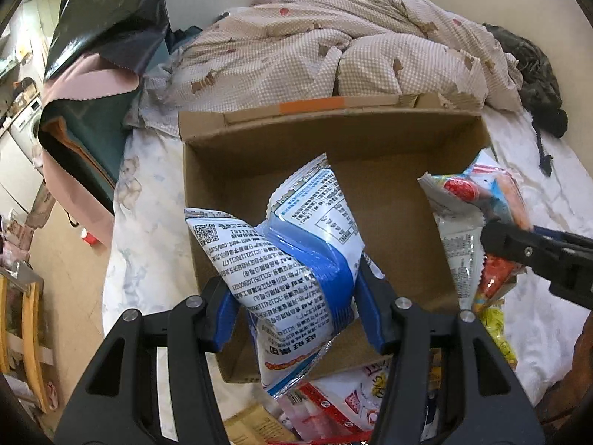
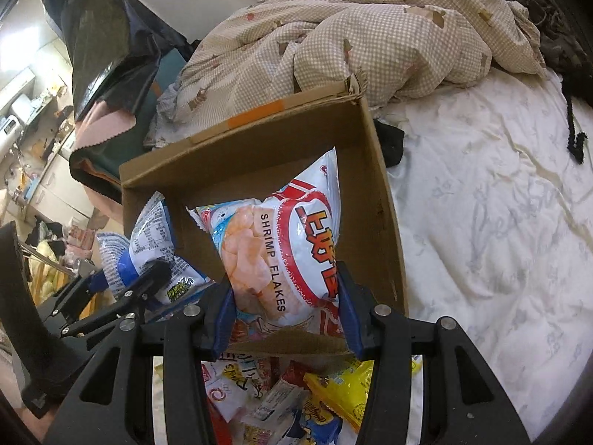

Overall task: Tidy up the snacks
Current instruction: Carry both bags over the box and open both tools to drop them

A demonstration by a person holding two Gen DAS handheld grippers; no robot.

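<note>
Left wrist view showed the cardboard box (image 1: 370, 185) empty, while the left gripper (image 1: 296, 296) clamped a blue-and-white snack bag (image 1: 296, 244), the right gripper (image 2: 283, 307) clamped a shrimp flakes bag (image 2: 281, 244), and loose snack packets (image 2: 296, 400) remained outside.

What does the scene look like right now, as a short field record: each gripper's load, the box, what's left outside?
left gripper: shut on blue-and-white snack bag, held over the box
right gripper: shut on shrimp flakes bag, held over the box
cardboard box: open, on the bed; no snack seen lying inside
loose snacks: piled just outside the near wall
</note>
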